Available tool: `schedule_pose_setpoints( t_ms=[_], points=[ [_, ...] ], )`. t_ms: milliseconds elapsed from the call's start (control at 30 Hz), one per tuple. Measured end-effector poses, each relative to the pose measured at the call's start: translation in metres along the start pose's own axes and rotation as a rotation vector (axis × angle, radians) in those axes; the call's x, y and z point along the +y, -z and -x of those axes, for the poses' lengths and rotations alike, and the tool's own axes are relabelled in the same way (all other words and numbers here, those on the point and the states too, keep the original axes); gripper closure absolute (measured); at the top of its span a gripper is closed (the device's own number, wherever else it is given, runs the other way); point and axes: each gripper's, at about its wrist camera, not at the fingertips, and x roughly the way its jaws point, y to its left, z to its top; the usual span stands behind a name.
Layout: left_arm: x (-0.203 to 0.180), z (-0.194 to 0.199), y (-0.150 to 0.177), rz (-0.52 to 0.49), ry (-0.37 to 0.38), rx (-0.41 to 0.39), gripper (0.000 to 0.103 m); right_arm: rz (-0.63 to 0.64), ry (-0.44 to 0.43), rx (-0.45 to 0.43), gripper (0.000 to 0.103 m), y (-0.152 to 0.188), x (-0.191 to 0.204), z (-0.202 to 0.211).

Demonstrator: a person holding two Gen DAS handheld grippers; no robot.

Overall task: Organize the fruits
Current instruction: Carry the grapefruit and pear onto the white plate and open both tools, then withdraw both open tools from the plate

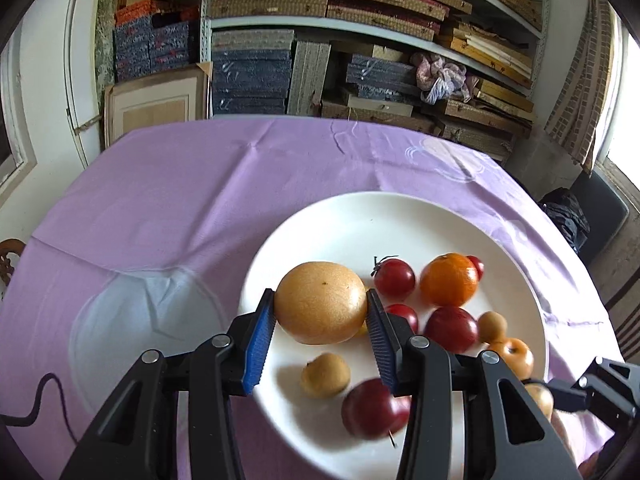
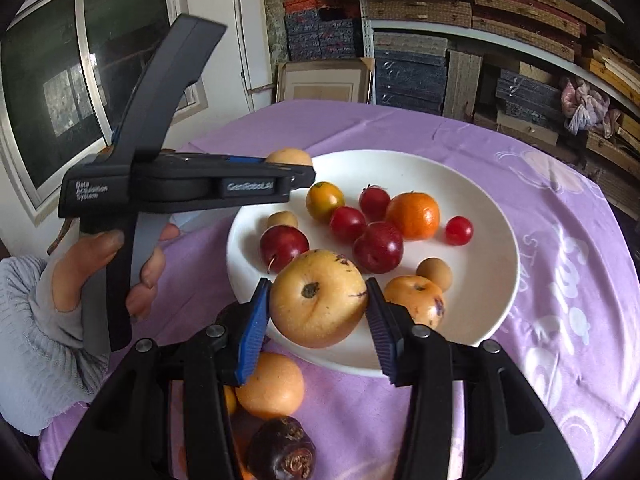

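While the left gripper (image 1: 320,312) clamps a tan pear (image 1: 320,303) above the plate (image 1: 352,220), the right gripper (image 2: 318,300) holds a yellow pear (image 2: 318,298) over the plate's near rim. The cloth (image 1: 160,200) left of the plate lies bare. Only the right view shows three fruits off the plate, one dark (image 2: 282,450). Plums on the plate: perhaps three.

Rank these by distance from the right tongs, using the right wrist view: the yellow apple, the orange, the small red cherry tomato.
1. Yellow apple: gripped between the right tongs.
2. Orange: mid-plate, right of centre.
3. Cherry tomato: alone, farther right; close to the orange's distance.
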Motion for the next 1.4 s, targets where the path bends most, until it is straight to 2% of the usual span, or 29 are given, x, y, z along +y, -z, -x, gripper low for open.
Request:
schedule_pose_setpoints(
  t_ms=[67, 200, 500, 633, 700, 733, 867, 967, 1167, 1233, 1333, 1400],
  points=[
    [0.005, -0.008, -0.003, 0.007, -0.011, -0.009, 0.057, -0.013, -0.005, 0.008, 0.057, 0.0, -0.004, -0.008],
    [0.016, -0.017, -0.011, 0.039, 0.021, -0.002, 0.057, -0.018, -0.002, 0.012, 0.057, -0.001, -0.009, -0.019],
    [0.025, -0.015, -0.009, 0.062, 0.035, -0.007, 0.051, -0.023, -0.005, -0.009, 0.054, 0.0, -0.011, -0.012],
    [0.025, 0.005, -0.006, 0.067, 0.035, -0.039, 0.042, -0.03, -0.006, -0.051, 0.054, -0.003, -0.013, 0.011],
    [0.027, 0.021, -0.001, 0.07, 0.036, -0.056, 0.037, -0.033, -0.008, -0.071, 0.049, -0.002, -0.014, 0.025],
    [0.028, 0.029, 0.001, 0.068, 0.033, -0.062, 0.033, -0.037, -0.009, -0.088, 0.043, 0.0, -0.014, 0.034],
    [0.028, 0.067, 0.028, 0.044, 0.006, -0.08, 0.016, -0.029, 0.0, -0.133, 0.019, 0.02, -0.009, 0.068],
    [0.023, 0.093, 0.057, 0.011, -0.024, -0.089, 0.006, -0.028, 0.012, -0.142, 0.008, 0.045, -0.008, 0.084],
    [0.004, 0.114, 0.115, -0.038, -0.022, -0.059, 0.004, -0.042, 0.023, -0.14, 0.007, 0.09, -0.01, 0.095],
    [-0.004, 0.115, 0.132, -0.067, -0.047, -0.057, 0.004, -0.027, 0.022, -0.124, 0.007, 0.096, -0.007, 0.094],
    [-0.011, 0.112, 0.139, -0.1, -0.092, -0.051, 0.004, -0.004, 0.045, -0.095, 0.007, 0.101, -0.005, 0.092],
    [-0.011, 0.109, 0.14, -0.099, -0.088, -0.041, 0.004, -0.005, 0.061, -0.083, 0.007, 0.102, -0.005, 0.089]
  ],
)
